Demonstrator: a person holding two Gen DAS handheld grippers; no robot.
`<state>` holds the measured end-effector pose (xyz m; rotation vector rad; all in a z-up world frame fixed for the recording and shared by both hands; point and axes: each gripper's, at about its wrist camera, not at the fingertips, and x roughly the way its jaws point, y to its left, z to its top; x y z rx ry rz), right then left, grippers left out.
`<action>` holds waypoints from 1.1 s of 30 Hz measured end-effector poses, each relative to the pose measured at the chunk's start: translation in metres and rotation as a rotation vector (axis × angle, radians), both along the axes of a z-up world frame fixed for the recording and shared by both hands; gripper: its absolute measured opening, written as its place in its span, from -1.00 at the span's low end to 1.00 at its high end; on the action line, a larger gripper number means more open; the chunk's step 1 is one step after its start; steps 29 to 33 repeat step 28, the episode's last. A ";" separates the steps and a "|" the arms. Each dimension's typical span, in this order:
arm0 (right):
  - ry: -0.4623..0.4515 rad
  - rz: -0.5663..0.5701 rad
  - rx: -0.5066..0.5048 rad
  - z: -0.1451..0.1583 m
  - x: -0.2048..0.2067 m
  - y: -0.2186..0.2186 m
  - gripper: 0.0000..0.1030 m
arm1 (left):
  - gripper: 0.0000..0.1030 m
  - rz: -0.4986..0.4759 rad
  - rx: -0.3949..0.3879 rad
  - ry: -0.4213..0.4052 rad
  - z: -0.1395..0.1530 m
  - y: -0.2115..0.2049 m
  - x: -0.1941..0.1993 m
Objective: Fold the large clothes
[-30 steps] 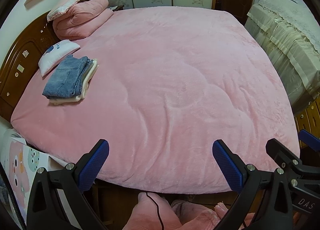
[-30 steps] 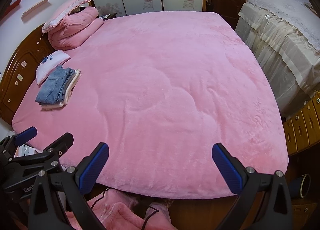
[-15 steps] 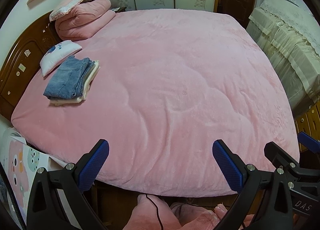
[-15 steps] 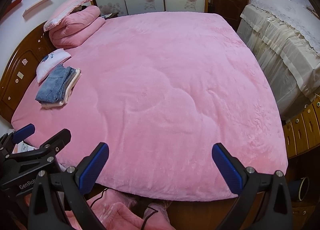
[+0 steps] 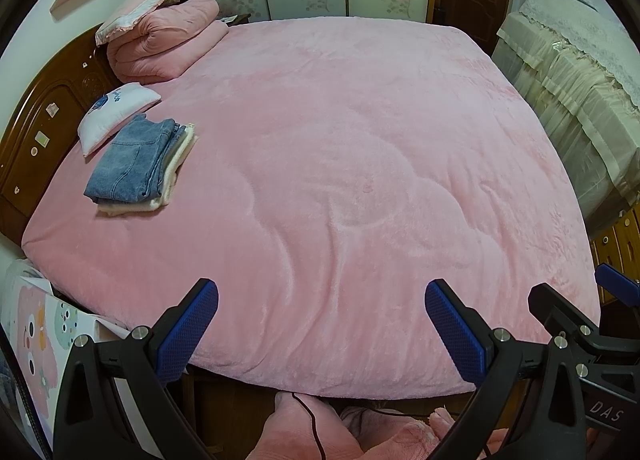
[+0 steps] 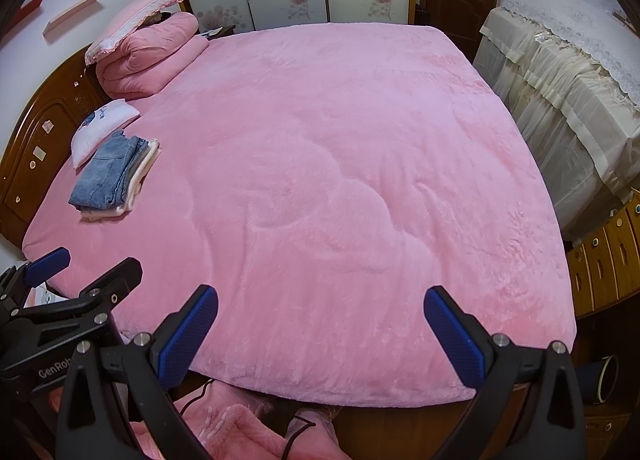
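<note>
Left wrist view looks across a bed covered by a pink blanket (image 5: 340, 164), with the left claw (image 5: 320, 332) hanging above its near edge, blue pads spread wide and nothing between them or touching them. At the right margin of this view the right claw (image 5: 576, 324) pokes in, seen from the side. A printed box with cartoon figures (image 5: 36, 324) stands by the bed's left corner, which the other camera does not show clearly.

Right wrist view shows the same blanket (image 6: 332, 180) from a little further right; here the right claw (image 6: 320, 336) is also gaping, holding nothing, clear of the blanket. The left claw (image 6: 60, 292) appears at the left edge. Only this view shows a wooden drawer unit (image 6: 604, 256) at the right and a dark round container (image 6: 604, 380) on the floor beside it.

Folded jeans (image 5: 132, 164) lie on a folded cream garment (image 5: 168, 180) near the headboard (image 5: 36, 132), just beside a small white pillow (image 5: 116, 112). A rolled pink quilt (image 5: 168, 40) sits further back. Pink fleece clothing (image 6: 240, 432) lies bunched below the claws, at the bed's foot, with a black cable across it.
</note>
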<state>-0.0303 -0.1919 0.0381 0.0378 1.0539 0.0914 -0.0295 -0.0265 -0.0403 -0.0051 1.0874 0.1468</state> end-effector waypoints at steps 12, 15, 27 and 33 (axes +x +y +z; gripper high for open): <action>0.018 -0.020 0.019 -0.005 0.013 -0.011 1.00 | 0.99 -0.013 0.010 0.014 -0.003 -0.007 0.015; 0.027 -0.024 0.028 -0.007 0.014 -0.013 1.00 | 0.99 -0.015 0.017 0.013 -0.003 -0.007 0.015; 0.054 -0.025 0.016 -0.012 0.012 -0.012 1.00 | 0.99 -0.009 0.007 0.023 -0.004 -0.009 0.011; 0.057 -0.028 0.016 -0.012 0.011 -0.012 1.00 | 0.99 -0.008 0.006 0.023 -0.004 -0.009 0.011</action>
